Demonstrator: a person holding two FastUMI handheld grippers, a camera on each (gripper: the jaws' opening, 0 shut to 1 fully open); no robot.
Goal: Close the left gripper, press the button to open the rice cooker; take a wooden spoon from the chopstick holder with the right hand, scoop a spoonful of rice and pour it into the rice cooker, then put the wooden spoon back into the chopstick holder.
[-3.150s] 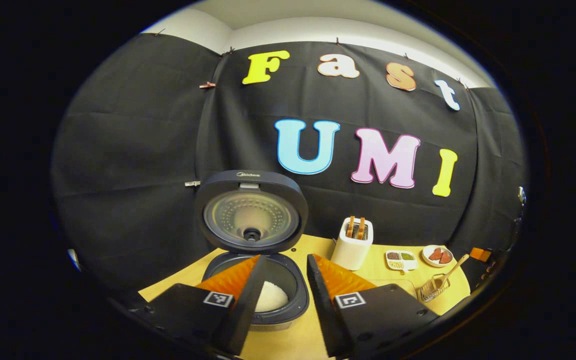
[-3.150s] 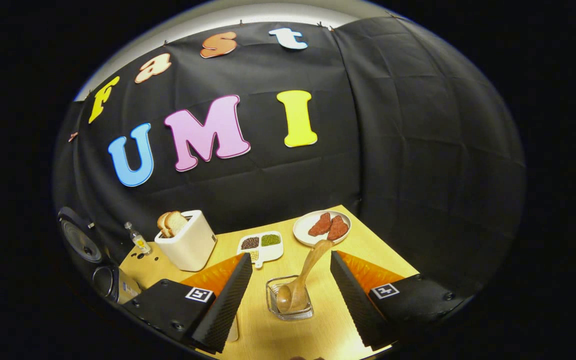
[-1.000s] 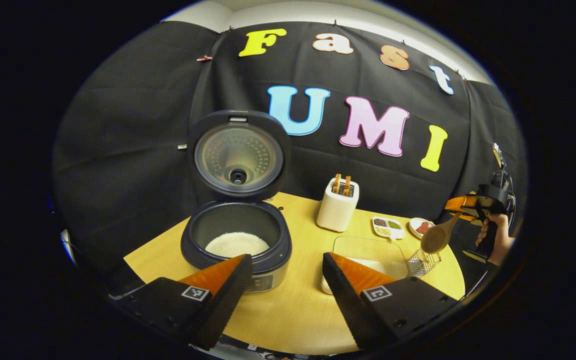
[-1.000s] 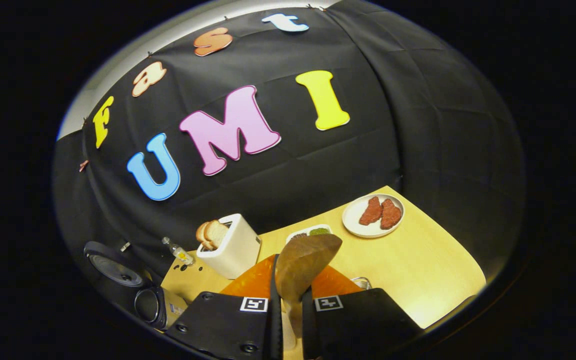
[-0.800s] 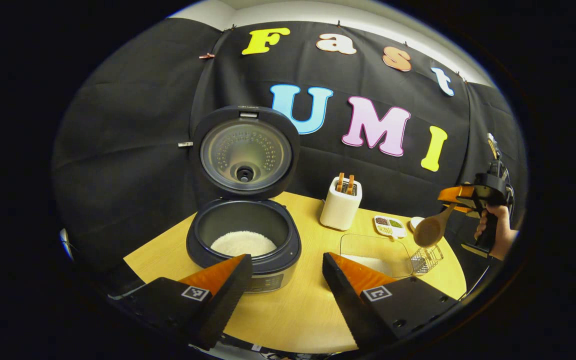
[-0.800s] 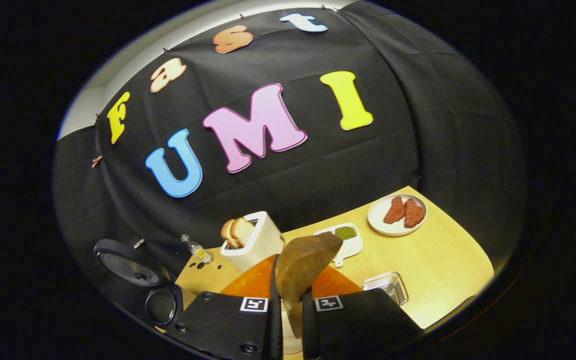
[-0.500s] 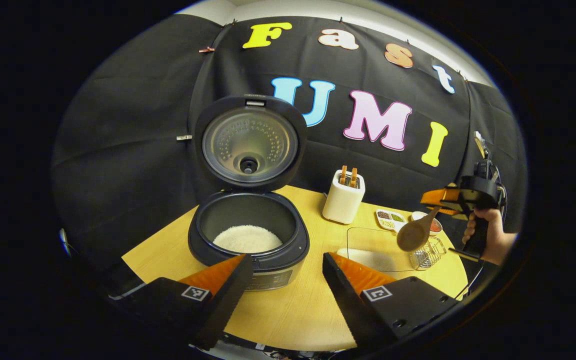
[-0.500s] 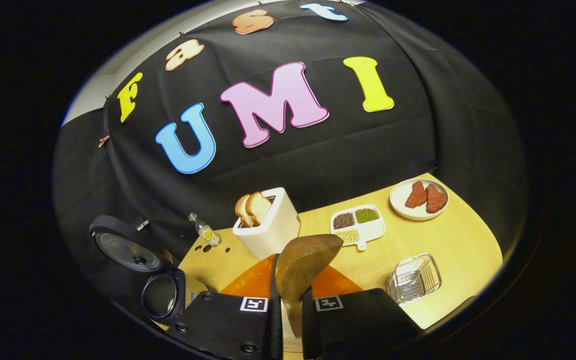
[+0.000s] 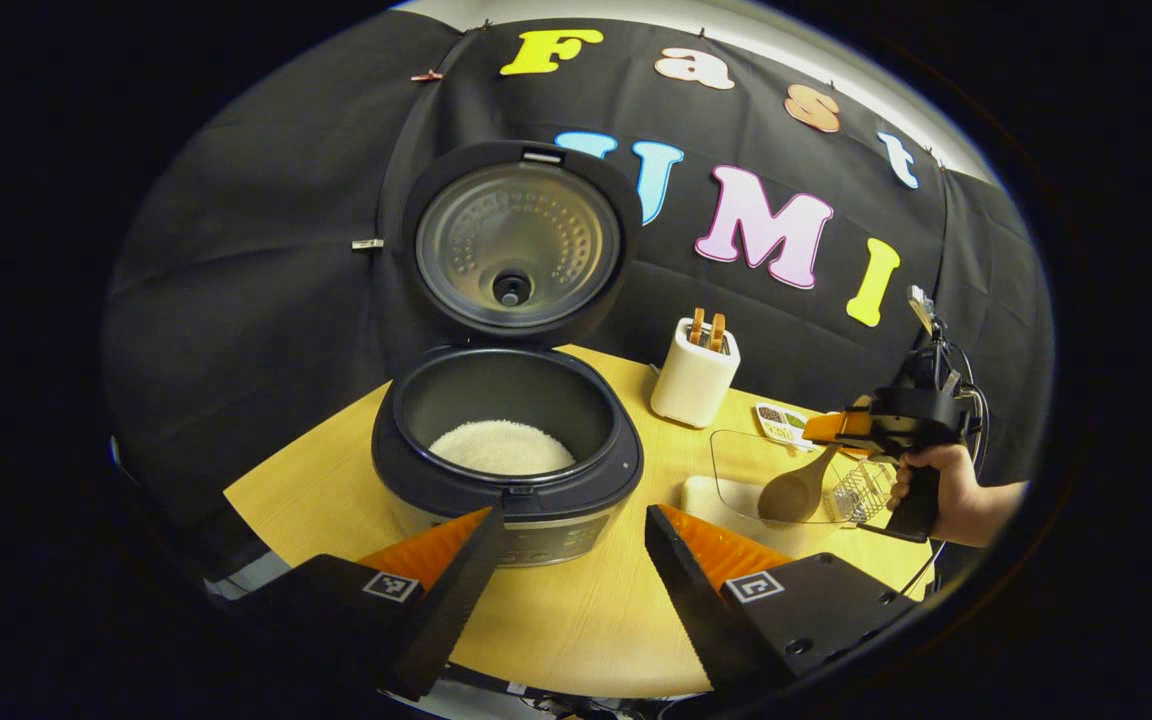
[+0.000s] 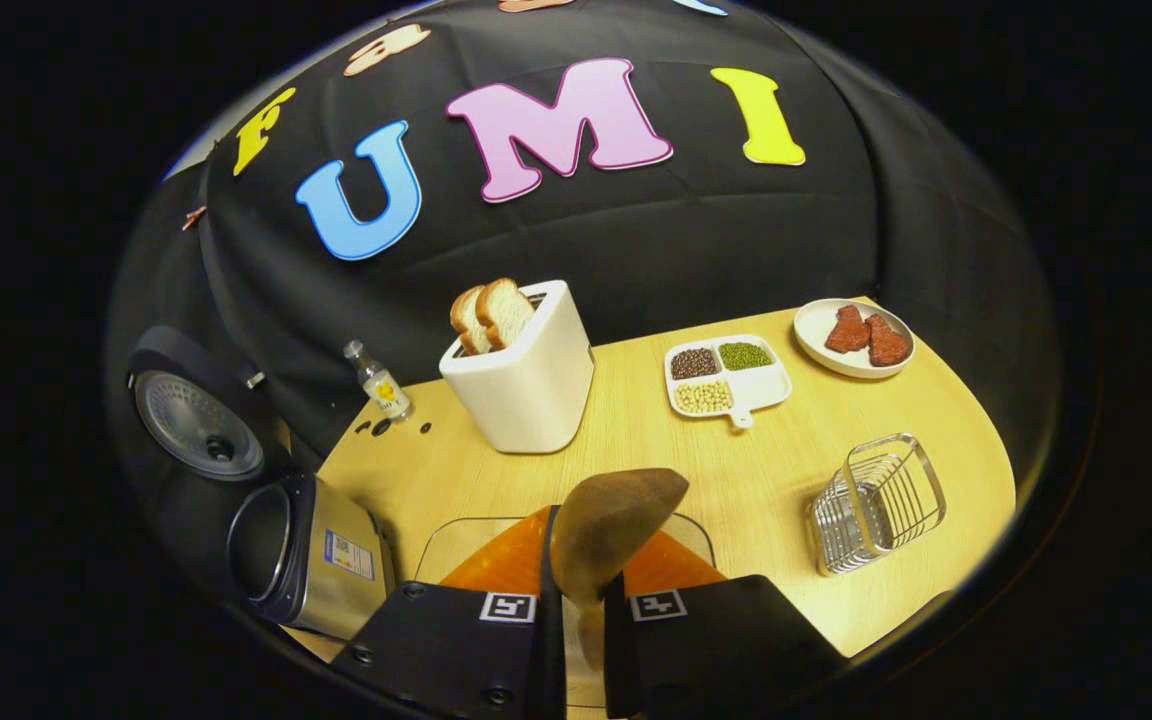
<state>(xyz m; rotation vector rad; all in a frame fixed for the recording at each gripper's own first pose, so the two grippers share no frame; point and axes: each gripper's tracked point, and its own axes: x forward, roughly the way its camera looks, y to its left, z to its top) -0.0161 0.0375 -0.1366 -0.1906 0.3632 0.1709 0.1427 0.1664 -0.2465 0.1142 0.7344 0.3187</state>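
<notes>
Since half a second ago my right gripper (image 10: pixel 576 610), clamped on the wooden spoon (image 10: pixel 608 530), has dropped toward the rice container (image 9: pixel 771 480) directly below the bowl; left gripper (image 9: pixel 566 570) hangs wide.

Rice cooker (image 9: pixel 506 450) lid up — wooden spoon (image 9: pixel 794 490) over clear container (image 9: pixel 786 470).

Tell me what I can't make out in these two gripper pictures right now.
- Right gripper view: the wooden spoon handle is hidden between the right claw fingers.
- Right gripper view: the clear rice container is mostly covered by that claw.
- Left gripper view: the rice cooker front panel is partly hidden by the left claw.
- Left gripper view: the chopstick holder is too small to check its contents.
</notes>
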